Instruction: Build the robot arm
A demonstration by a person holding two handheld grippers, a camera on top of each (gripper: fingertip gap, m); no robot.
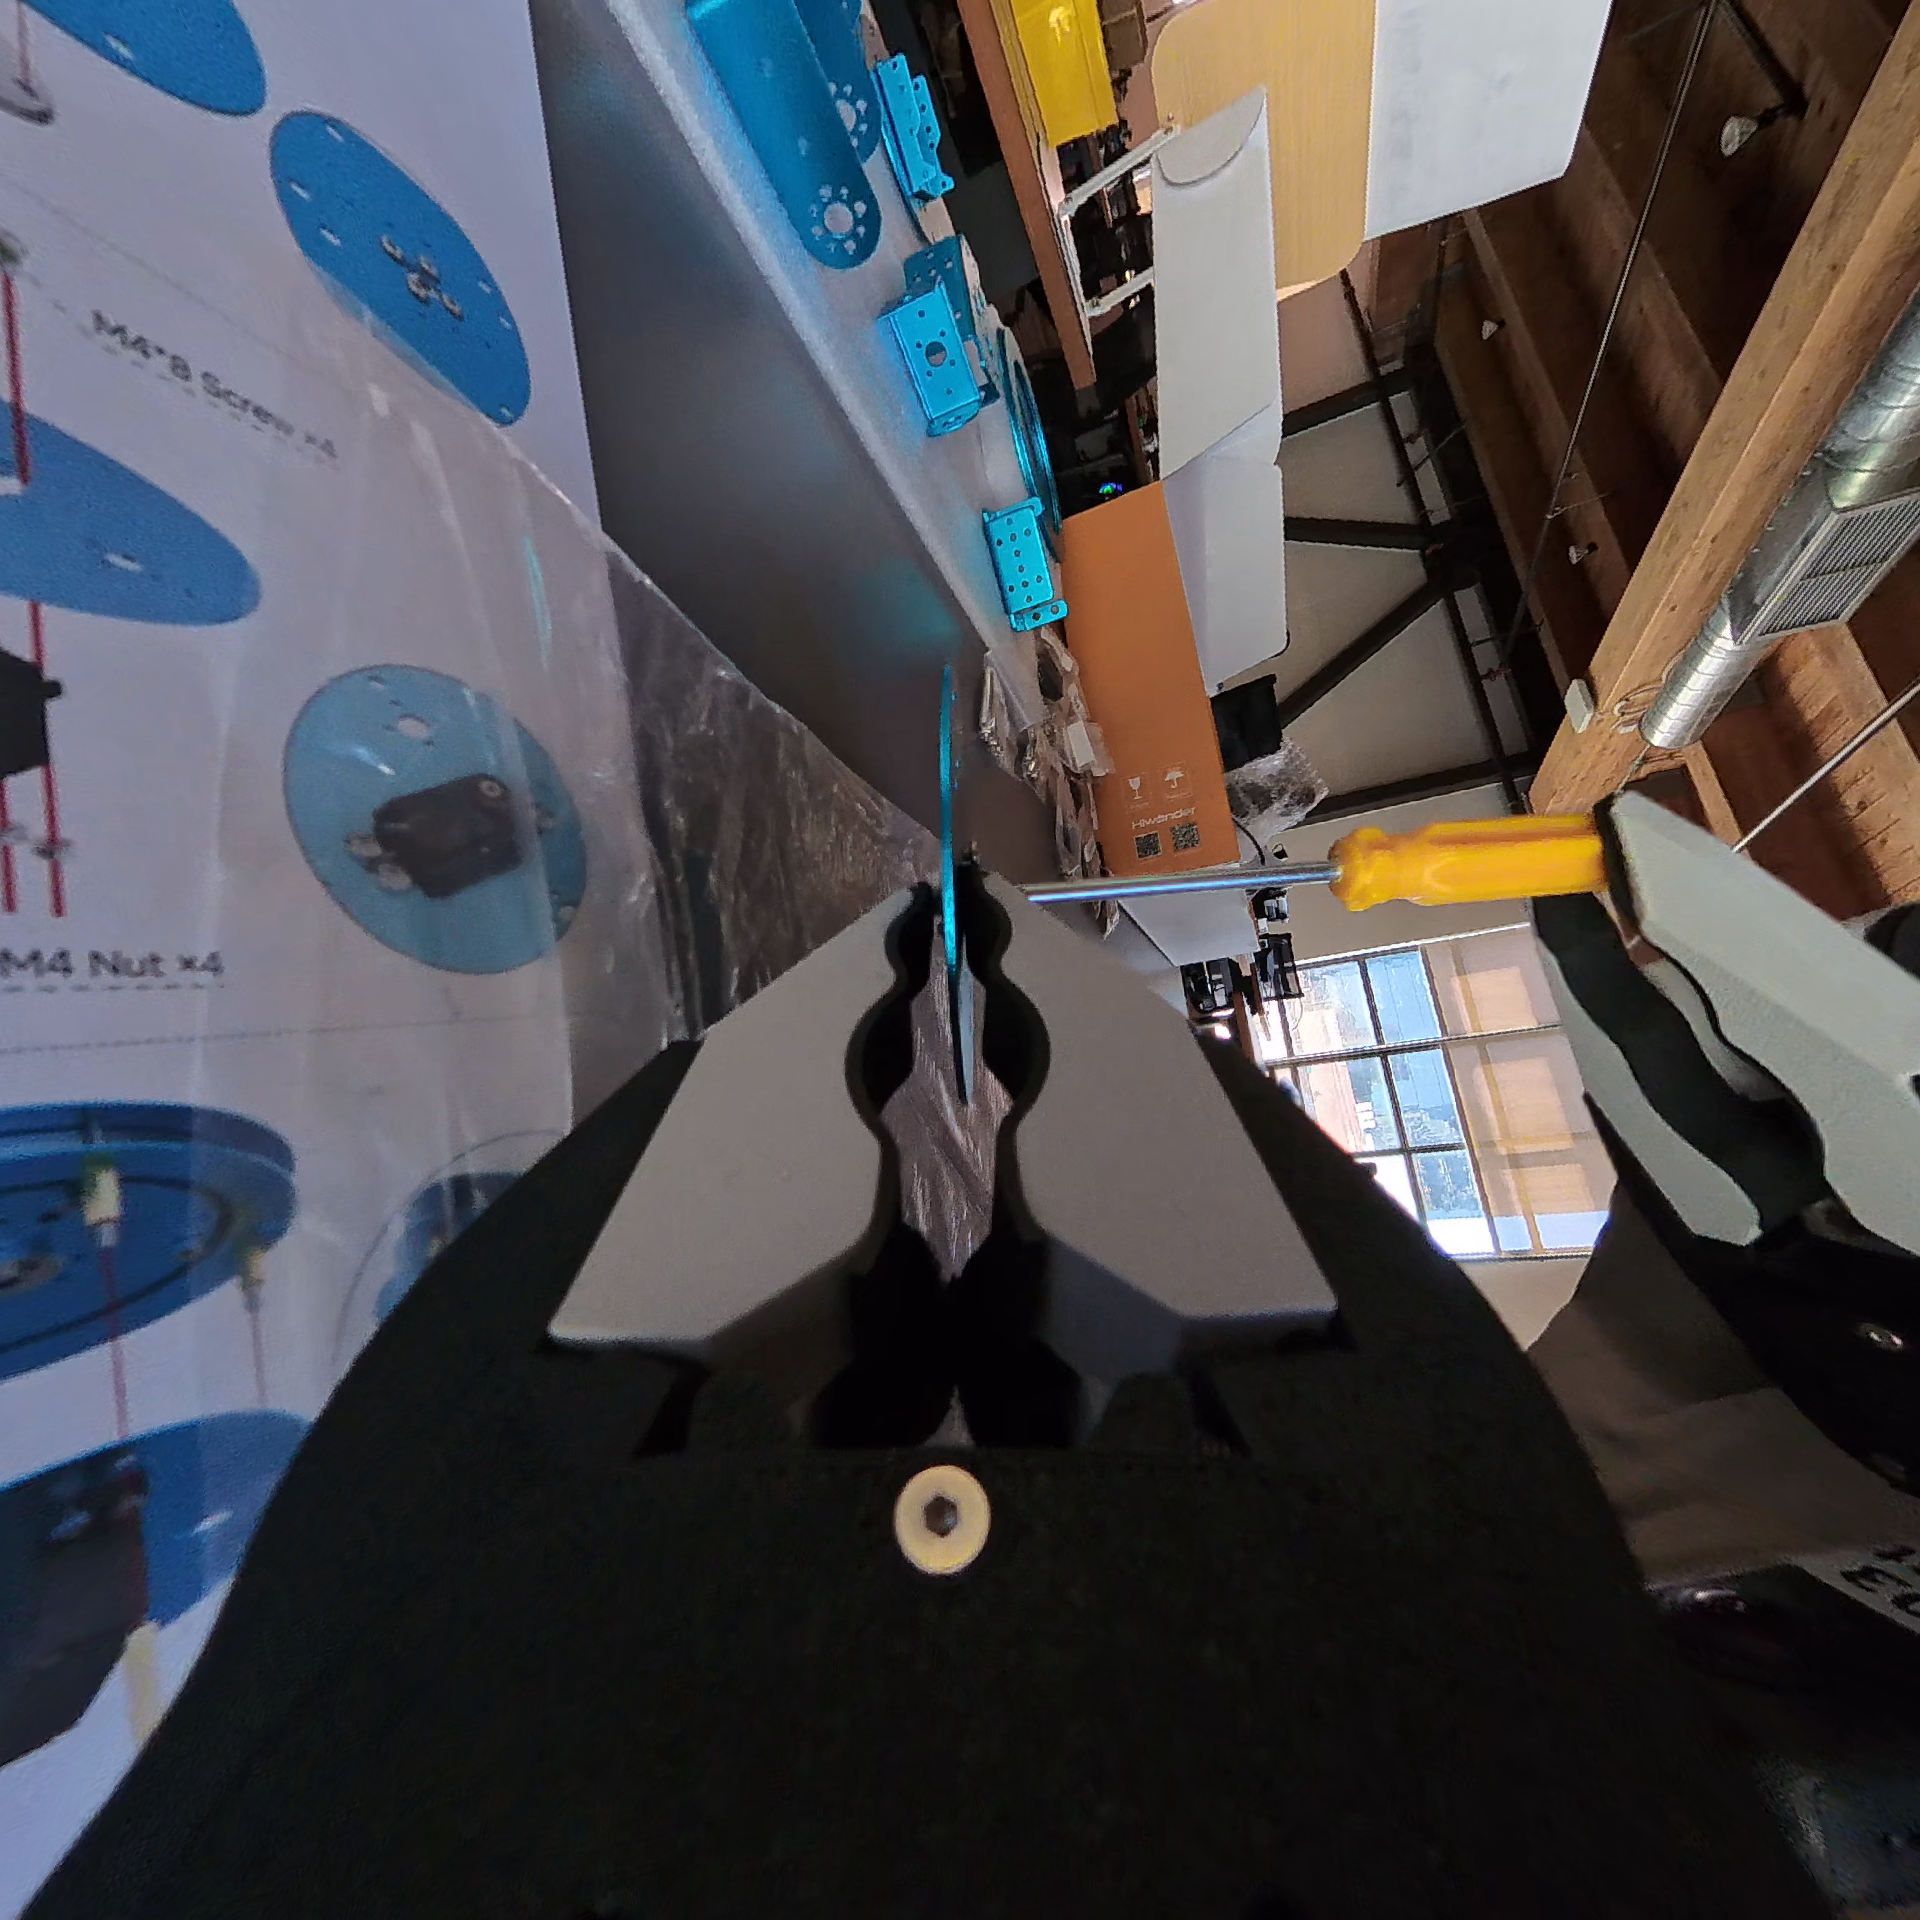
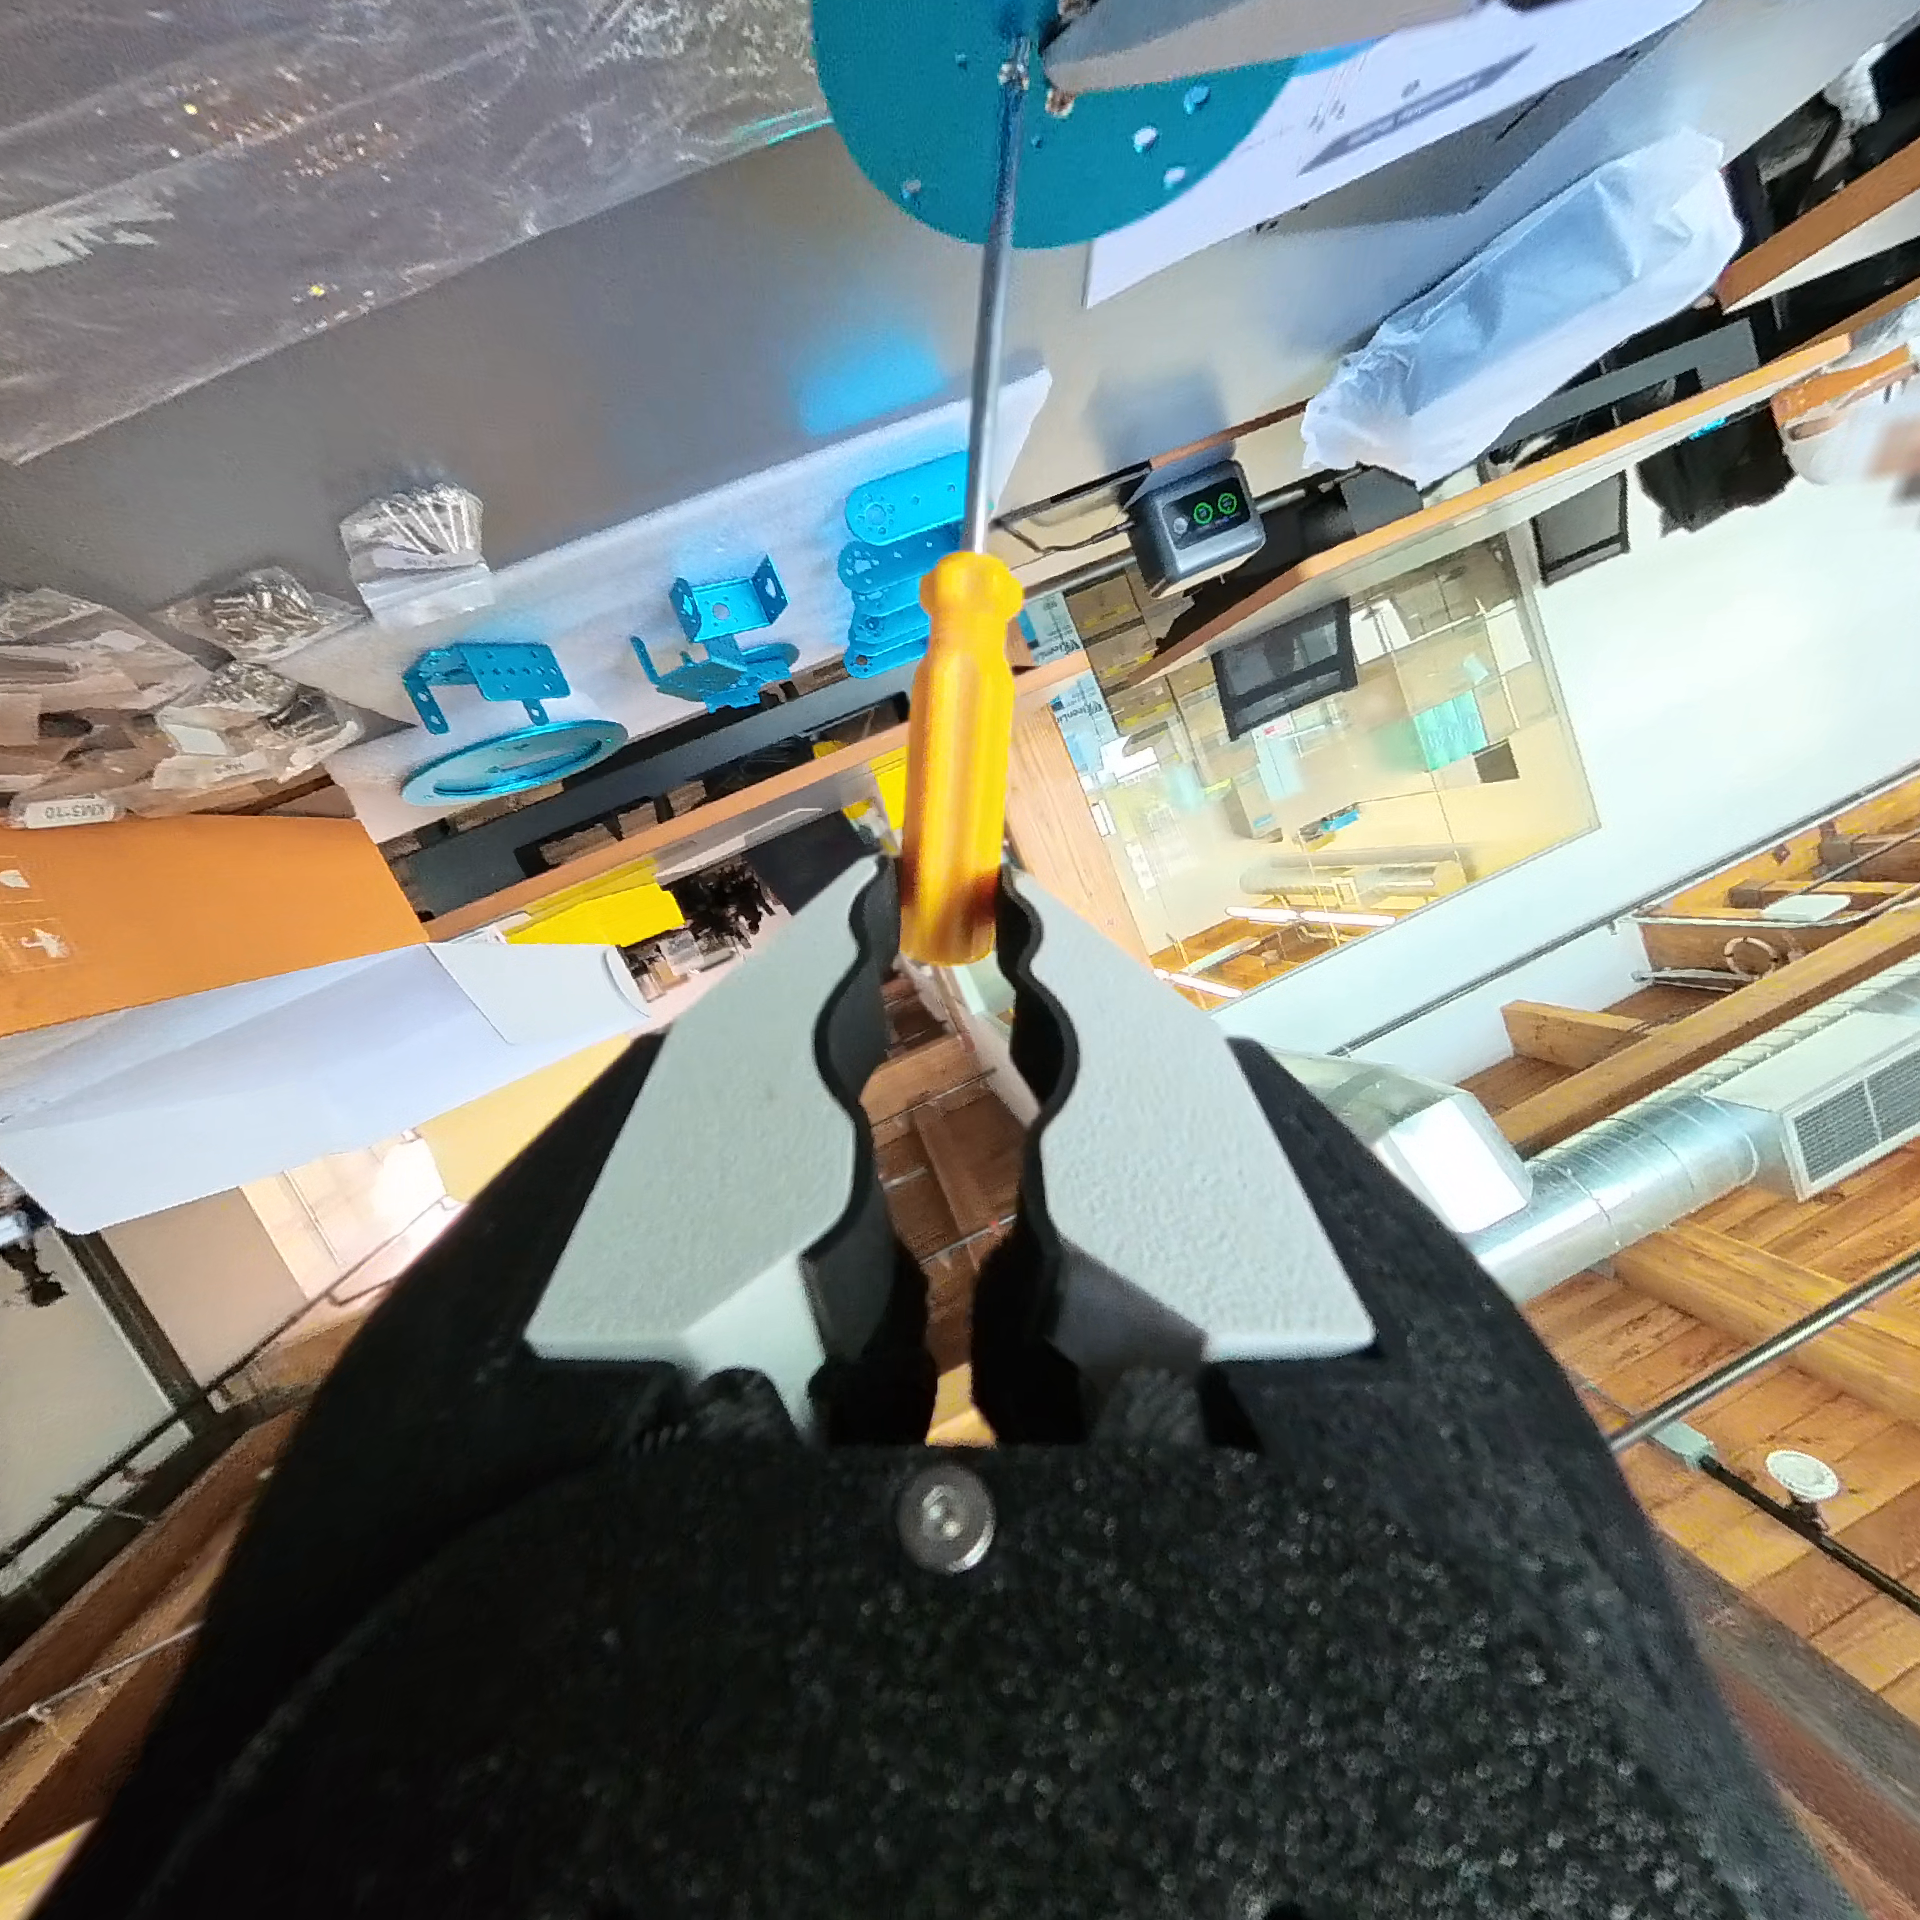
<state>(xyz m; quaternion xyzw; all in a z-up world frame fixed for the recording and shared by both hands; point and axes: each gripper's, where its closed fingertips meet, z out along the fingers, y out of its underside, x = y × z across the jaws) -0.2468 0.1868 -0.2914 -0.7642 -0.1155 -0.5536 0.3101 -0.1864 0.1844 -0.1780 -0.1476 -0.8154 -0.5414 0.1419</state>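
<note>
Left wrist view: left gripper (image 1: 954, 904) clamps a thin blue disc (image 1: 948, 790) edge-on; right gripper (image 2: 945, 894) grips a yellow-handled screwdriver (image 2: 954, 748), tip on the disc; blue brackets (image 2: 488, 681) beyond.

The left gripper (image 1: 961, 914) has its jaws almost closed, tips pinching something thin. The right gripper (image 2: 948, 894) has its jaws closed near the tips only, and it points across toward the left one.

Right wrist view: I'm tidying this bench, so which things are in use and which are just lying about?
In use:
- blue disc, shut in the left hand-held gripper
- yellow screwdriver, shut in the right hand-held gripper, tip at the disc

Lying about:
- blue brackets
- hardware bags
- orange box
</note>
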